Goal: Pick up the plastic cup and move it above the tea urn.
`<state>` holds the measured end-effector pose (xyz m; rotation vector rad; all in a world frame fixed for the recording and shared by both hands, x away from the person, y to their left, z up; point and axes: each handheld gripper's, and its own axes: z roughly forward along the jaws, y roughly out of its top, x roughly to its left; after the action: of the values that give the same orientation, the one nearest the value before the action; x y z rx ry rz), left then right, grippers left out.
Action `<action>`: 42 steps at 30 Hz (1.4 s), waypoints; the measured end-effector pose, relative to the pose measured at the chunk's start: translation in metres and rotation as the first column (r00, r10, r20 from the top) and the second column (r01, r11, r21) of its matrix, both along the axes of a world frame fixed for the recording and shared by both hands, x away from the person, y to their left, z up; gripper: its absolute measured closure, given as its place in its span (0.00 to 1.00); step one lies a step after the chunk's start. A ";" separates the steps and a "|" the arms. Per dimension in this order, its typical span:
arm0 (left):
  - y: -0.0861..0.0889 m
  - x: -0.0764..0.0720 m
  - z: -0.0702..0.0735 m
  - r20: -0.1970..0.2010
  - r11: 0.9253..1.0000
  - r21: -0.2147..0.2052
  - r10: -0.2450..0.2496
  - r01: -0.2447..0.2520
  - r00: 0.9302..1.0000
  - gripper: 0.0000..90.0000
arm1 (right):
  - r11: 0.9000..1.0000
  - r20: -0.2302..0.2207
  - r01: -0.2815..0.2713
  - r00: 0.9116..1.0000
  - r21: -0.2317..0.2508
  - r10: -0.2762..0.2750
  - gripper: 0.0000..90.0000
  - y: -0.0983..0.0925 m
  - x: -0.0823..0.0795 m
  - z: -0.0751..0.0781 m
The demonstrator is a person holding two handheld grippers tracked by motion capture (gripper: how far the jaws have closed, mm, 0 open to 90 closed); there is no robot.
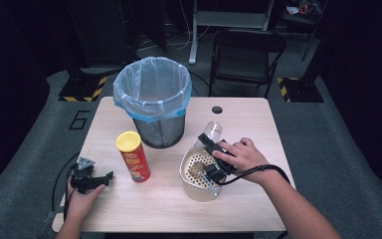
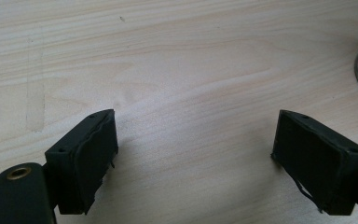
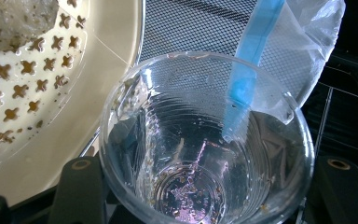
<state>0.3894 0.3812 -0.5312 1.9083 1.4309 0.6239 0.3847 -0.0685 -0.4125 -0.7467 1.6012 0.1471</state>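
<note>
- The right claw sits right of centre in the high view, pinching a clear plastic cup between its jaws.
- In the right gripper view the cup lies with its mouth toward the camera, small specks stuck to its bottom.
- The cup is held just beside the cream strainer basket and near the mesh bin with its plastic liner.
- The left claw rests at the lower left of the high view, its jaws spread wide over the bare counter with nothing between them.
- A red chip can with a yellow lid stands upright between the left claw and the basket.
</note>
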 end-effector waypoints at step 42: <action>0.001 0.000 0.001 -0.012 1.000 0.003 -0.006 0.006 1.000 0.15 | 0.996 0.120 -0.023 0.992 -0.088 0.034 0.41 0.004 -0.007 -0.001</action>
<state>0.3892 0.3817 -0.5302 1.9215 1.4322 0.6128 0.3778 -0.0646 -0.4136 -0.8302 1.4884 0.0525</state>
